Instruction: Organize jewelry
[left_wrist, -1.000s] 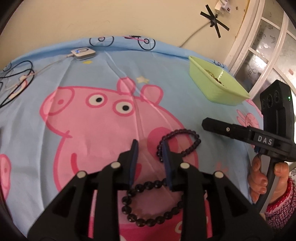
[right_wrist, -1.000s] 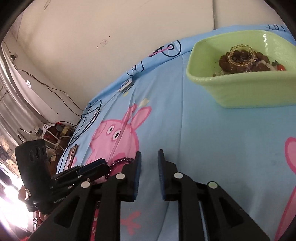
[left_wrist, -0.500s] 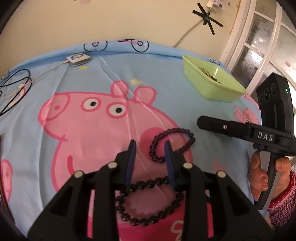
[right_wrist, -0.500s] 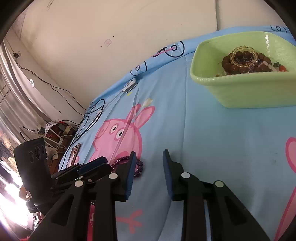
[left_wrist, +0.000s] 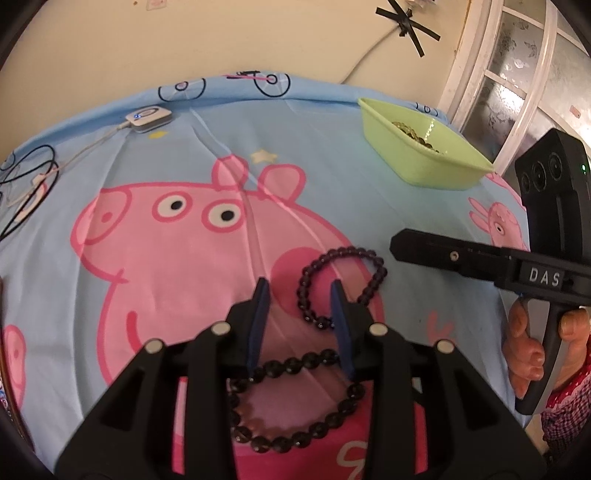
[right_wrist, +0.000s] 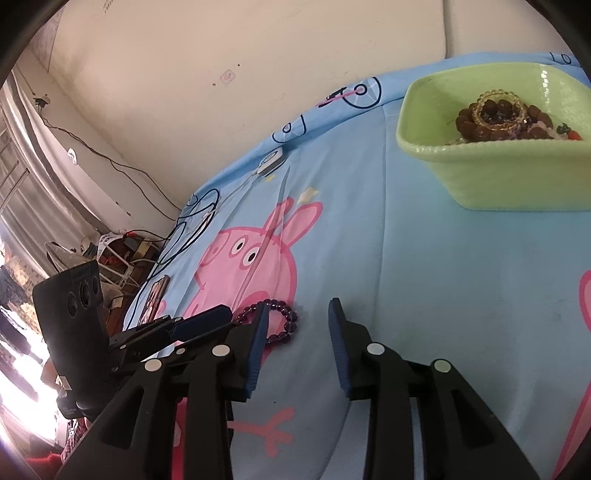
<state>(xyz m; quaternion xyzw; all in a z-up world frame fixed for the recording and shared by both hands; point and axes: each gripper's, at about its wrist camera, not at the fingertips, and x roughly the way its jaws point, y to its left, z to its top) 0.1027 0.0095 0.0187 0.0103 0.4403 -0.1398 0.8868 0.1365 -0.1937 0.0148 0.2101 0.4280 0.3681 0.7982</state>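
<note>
Two bead bracelets left on the cartoon-pig sheet (left_wrist: 155, 258). The purple bracelet (left_wrist: 341, 284) lies flat just ahead of the left tongs (left_wrist: 300, 297): its near arc sits in the gap btwn the two blue pads, far arc beyond the tips & a bit to the right. Loop is stretched oval, long axis running from near-left to far-right. The black bracelet (left_wrist: 295, 402) is closer in, under the left tongs' body, partly hidden by the arms.

Left tongs: spread, holding nothing, angled down toward the sheet; can't tell whether the tips touch the fabric. Left is clearly the nearer one to both loops.

Right tongs (right_wrist: 297, 314): also spread & empty, hovering over bare blue sheet. From the right cam the purple bracelet (right_wrist: 273, 317) sits just left of, and partly behind, its left pad, not btwn the pads. Person's hand (left_wrist: 524, 354) grips that handle at the right edge of the left view.

Green tray (right_wrist: 491, 173) w/ beads already in it is well apart, far-right along the sheet edge.

Judgement: next move prob. a left-side pinch on the purple loop's near arc, then carry to the tray. Risk: loop slips off one pad.
</note>
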